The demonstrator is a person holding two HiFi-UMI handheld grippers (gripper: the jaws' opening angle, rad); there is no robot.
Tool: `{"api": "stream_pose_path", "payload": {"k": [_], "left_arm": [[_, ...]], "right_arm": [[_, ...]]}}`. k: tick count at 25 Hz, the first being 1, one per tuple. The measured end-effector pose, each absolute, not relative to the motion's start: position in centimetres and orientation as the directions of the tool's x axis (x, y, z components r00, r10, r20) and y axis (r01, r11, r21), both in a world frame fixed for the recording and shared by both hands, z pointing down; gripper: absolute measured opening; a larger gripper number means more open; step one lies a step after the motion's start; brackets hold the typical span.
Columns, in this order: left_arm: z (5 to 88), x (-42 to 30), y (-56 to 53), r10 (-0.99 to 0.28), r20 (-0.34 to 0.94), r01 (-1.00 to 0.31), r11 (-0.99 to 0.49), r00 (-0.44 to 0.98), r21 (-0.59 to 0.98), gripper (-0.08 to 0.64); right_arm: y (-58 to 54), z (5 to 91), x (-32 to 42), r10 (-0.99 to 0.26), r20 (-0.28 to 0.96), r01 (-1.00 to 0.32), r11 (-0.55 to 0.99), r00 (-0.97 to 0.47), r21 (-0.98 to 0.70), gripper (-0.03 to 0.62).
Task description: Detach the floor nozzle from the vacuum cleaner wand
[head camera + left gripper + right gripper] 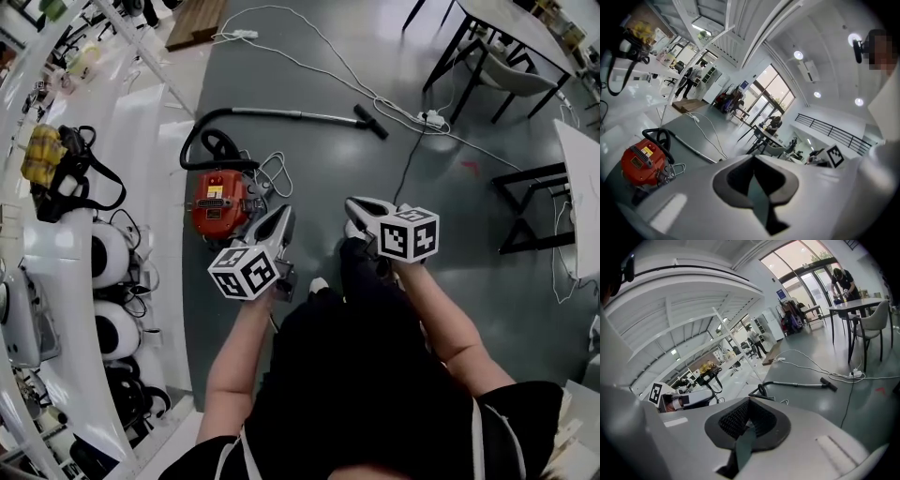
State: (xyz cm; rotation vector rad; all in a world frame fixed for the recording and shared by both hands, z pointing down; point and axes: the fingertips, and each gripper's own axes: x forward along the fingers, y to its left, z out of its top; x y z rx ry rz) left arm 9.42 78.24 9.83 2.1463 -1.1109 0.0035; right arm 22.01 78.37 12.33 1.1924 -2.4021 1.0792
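Apparently unstarted: floor nozzle [371,121] still on the wand [291,114], left gripper [284,217] and right gripper [355,205] (jaws closed, empty) well away.

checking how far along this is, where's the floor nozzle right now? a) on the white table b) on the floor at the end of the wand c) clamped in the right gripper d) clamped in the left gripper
b: the floor nozzle lies on the floor at the end of the wand, apart from the left gripper and right gripper, both shut and empty.
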Motion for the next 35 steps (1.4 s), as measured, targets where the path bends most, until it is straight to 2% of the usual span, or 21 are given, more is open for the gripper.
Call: {"api": "stream_pose_path", "payload": {"k": [7,21,35], "left_arm": [[10.7,8.8,72.3,-0.765,0.319,-0.759,-0.317,0.559,0.569,0.008],[10.2,12.0,59.8,-0.828,0.331,-0.810,-0.226,0.452,0.541,0.009],[11.9,12.4,55.5,-0.846,0.368,-0.824,-0.136,0.385,0.550,0.009]], "right_arm": [[72.1,14.0,21.1,-0.527,0.524,-0.742,0.439,-0.669,-0.506,-0.002],[58.1,14.6,24.6,-0.417,0.522,-0.666,0.527,-0.744,-0.528,-0.002],[52.1,16.5,25.3,-0.342,0.540,-0.629,0.554,-0.769,-0.545,-0.002]]}}
